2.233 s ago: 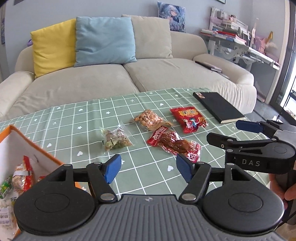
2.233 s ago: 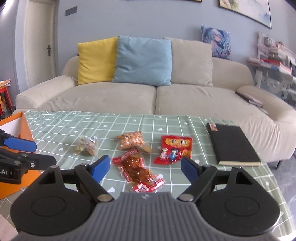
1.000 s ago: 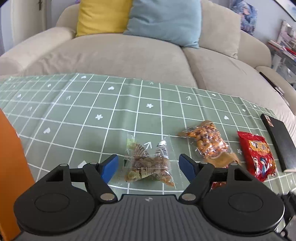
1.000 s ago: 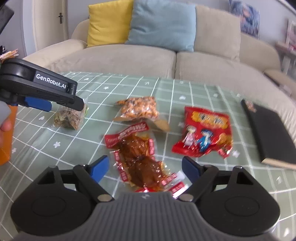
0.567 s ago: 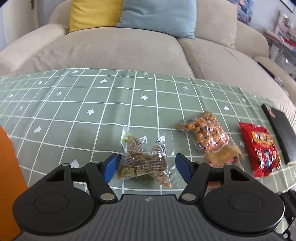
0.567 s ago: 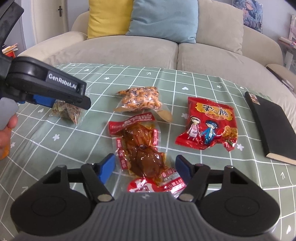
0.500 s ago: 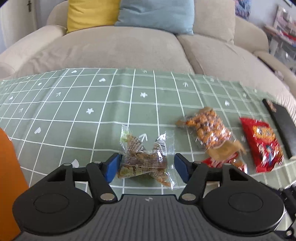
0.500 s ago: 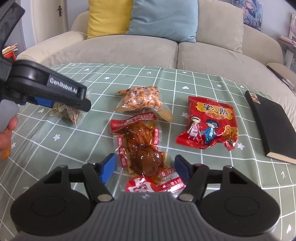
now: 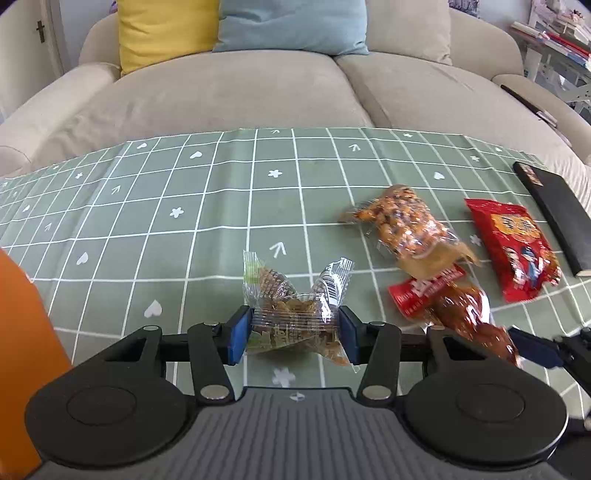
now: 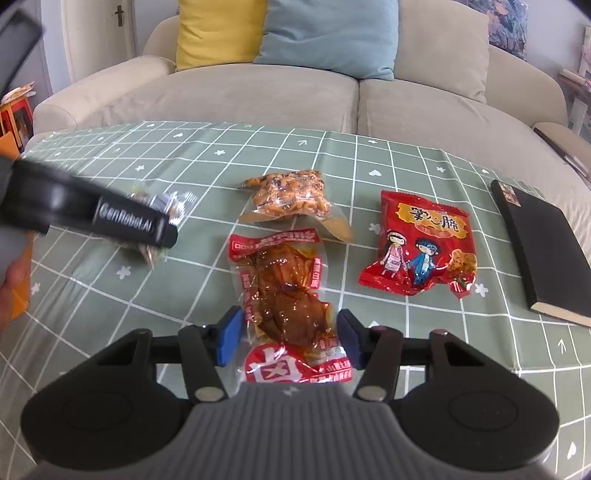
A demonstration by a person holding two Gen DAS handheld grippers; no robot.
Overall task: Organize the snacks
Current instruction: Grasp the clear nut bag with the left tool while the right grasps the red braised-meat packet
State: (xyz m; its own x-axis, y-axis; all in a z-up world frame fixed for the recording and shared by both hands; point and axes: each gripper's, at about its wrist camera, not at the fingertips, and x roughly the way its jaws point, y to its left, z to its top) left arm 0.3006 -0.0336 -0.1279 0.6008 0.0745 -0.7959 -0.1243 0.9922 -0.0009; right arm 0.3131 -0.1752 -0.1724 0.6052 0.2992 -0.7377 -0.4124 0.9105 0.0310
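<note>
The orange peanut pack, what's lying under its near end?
The peanut pack's tan flap overlaps the top edge of the red meat pack. Whatever lies beneath the flap is covered.

Only a couple of things are actually readable here. The left gripper (image 10: pixel 147 236) has "GenRobot.AI" in white on its black side. The red snack bag (image 10: pixel 421 243) says 掌心脆 in big yellow-backed characters. The brown meat pack (image 10: pixel 288 295) has red Chinese print, too crinkled to make out.

A home living room: beige sofa (image 9: pixel 236 92) (cushions (image 9: pixel 291 26) on it) behind the table (image 9: pixel 207 192).
</note>
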